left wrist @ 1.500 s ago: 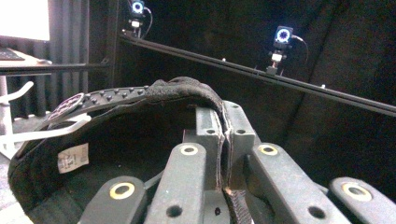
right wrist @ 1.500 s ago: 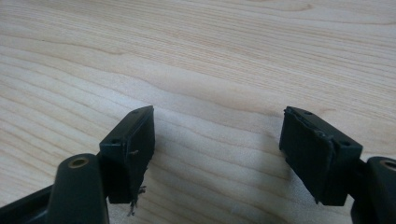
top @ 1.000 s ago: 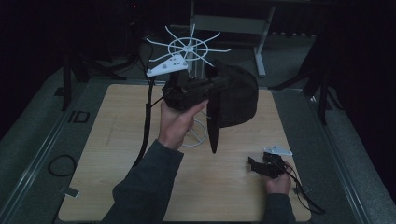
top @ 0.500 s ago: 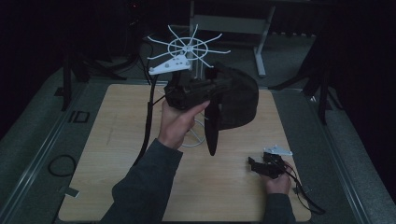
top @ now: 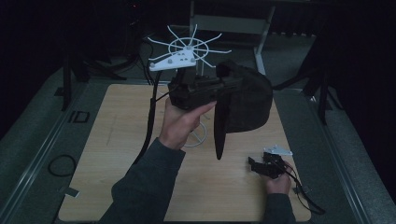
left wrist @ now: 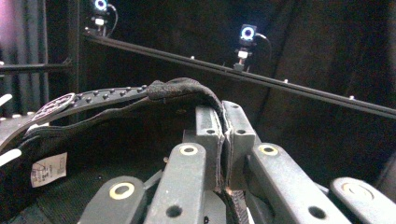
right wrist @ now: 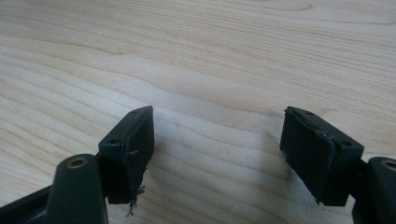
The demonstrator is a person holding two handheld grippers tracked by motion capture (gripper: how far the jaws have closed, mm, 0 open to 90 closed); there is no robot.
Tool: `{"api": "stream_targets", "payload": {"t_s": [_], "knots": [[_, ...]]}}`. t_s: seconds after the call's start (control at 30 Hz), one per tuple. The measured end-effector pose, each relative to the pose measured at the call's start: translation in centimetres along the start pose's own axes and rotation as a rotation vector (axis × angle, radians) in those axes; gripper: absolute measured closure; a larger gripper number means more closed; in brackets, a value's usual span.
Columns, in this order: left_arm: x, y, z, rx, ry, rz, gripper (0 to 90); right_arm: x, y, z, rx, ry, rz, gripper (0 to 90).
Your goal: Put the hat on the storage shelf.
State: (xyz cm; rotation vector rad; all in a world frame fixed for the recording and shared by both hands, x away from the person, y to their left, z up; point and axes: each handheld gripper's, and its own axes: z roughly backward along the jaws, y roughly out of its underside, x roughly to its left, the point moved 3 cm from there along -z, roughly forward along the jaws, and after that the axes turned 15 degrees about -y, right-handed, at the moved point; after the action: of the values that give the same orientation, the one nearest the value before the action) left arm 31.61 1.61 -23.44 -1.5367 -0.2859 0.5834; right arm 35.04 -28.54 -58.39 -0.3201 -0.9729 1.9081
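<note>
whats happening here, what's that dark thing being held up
A person is lifting a black cap off the wooden table with the left tongs. In the left gripper view their jaws are shut on the cap's fabric edge, and the strap with its row of studs runs off to the left. The cap hangs in the air in front of a white spoked rack. The right tongs rest low near the table's right side, jaws open with nothing between them.

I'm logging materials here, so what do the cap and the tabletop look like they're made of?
The cap looks like dark woven fabric: a stitched, slightly frayed edge is pinched between the left tongs, with a sewn-in label. The table looks like pale wood or wood-look laminate, matte, with visible grain lines.
</note>
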Motion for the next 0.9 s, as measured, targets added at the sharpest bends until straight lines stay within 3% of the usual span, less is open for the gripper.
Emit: {"api": "stream_targets", "payload": {"t_s": [0.33, 0.57, 0.9], "knots": [[0.4, -0.9, 1.2, -0.016, 0.047, 0.018, 87.4, 0.0, 0.0, 0.0, 0.002, 0.0, 0.002, 25.7], [0.7, -1.0, 1.1, -0.005, 0.068, 0.029, 87.4, 0.0, 0.0, 0.0, 0.004, 0.0, 0.005, 25.7], [1.4, -1.3, -2.3, 0.024, 0.037, 0.031, 87.4, 0.0, 0.0, 0.0, 0.0, -0.003, 0.002, 25.5]]}}
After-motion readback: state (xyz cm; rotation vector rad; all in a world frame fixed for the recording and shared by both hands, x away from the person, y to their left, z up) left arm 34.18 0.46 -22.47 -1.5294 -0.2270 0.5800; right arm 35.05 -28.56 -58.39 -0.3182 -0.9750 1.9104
